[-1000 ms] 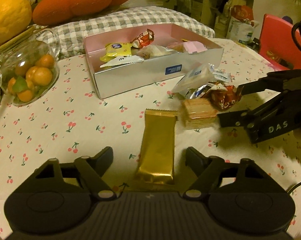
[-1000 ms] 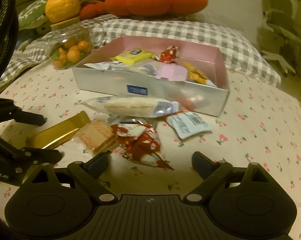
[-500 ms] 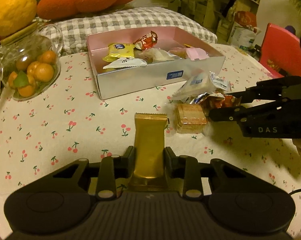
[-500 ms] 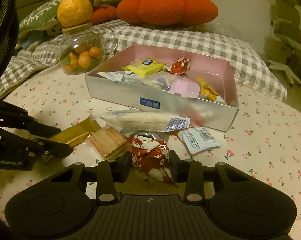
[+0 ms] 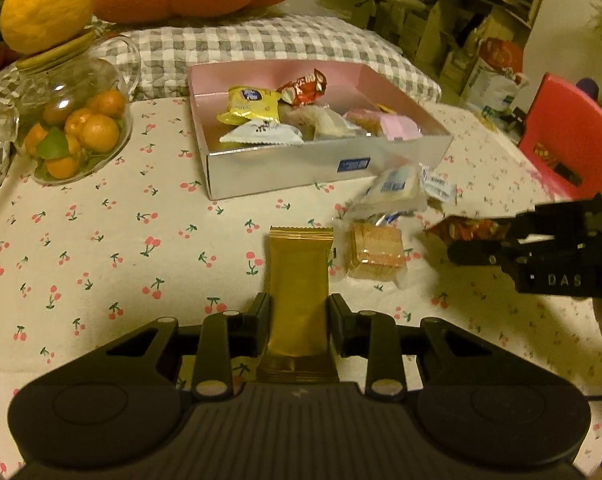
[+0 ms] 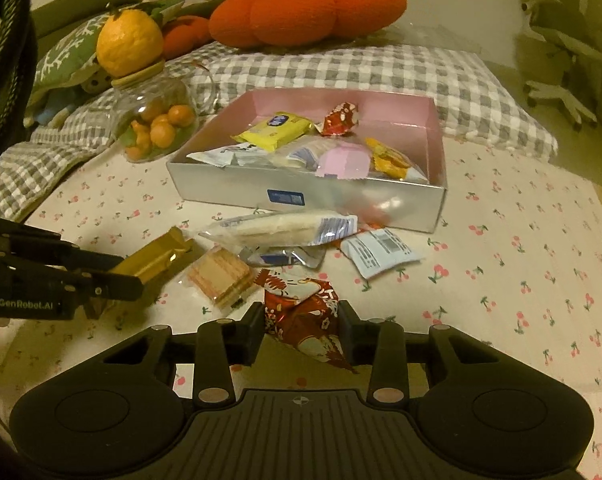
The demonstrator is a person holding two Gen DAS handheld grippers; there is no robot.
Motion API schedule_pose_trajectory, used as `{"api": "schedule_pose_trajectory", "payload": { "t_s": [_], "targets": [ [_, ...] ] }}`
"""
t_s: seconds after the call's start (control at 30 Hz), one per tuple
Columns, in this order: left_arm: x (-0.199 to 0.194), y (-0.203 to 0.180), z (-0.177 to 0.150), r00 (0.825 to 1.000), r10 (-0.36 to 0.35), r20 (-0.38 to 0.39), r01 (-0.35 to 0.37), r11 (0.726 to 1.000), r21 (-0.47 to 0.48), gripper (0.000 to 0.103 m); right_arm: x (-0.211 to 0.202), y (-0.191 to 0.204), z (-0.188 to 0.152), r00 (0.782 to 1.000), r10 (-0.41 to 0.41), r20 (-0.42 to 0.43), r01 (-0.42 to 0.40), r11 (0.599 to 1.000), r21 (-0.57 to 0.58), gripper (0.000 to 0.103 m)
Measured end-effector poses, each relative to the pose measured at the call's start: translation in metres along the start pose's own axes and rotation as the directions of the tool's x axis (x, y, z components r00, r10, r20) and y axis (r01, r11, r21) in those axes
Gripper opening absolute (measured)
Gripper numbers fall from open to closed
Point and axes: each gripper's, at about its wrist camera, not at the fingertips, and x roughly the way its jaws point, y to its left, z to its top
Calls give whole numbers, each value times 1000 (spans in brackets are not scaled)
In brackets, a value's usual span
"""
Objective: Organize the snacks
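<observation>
1. Grip status. The left gripper [image 5: 299, 322] is clenched on the near end of the gold foil bar [image 5: 299, 280]; the right gripper [image 6: 301, 330] is clenched on the red patterned snack packet [image 6: 303, 312]. Both items sit squarely between the pads.

2. Target. The silver box with pink lining [image 6: 301, 194] lies at 12 o'clock in both wrist views, already holding several snacks, among them a yellow packet [image 6: 275, 130] and a pink packet [image 6: 343, 162].

3. Lift. Raise each item clear of the cherry-print tablecloth [image 5: 101, 248] before travelling. The bar's far end appears to rest on the cloth; dragging it could snag.

4. Clearance. The wafer pack [image 5: 375, 250] lies just beside the bar at 2 o'clock in the left view, and the long clear-wrapped snack [image 6: 279, 226] lies between the red packet and the box. Pass over these, not through them.

5. Sequencing. The grippers work close together. Move one ahead of the other to avoid a clash above the box wall.

6. Release. Carry each item past the near wall and let go over open pink floor, likely at the far right corner.
</observation>
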Motion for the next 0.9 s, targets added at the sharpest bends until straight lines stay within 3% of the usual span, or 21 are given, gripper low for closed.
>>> {"api": "schedule_pose_trajectory", "payload": {
  "t_s": [0.4,0.9],
  "targets": [
    [-14,6,11,1000,-11,2,11,997,-78,28,-24,-9,14,1000,5,3,-5,993,117,36],
    [-23,11,48,994,1,108,18,984,-179,28,-34,-32,48,995,-2,99,-24,962,271,36]
  ]
}}
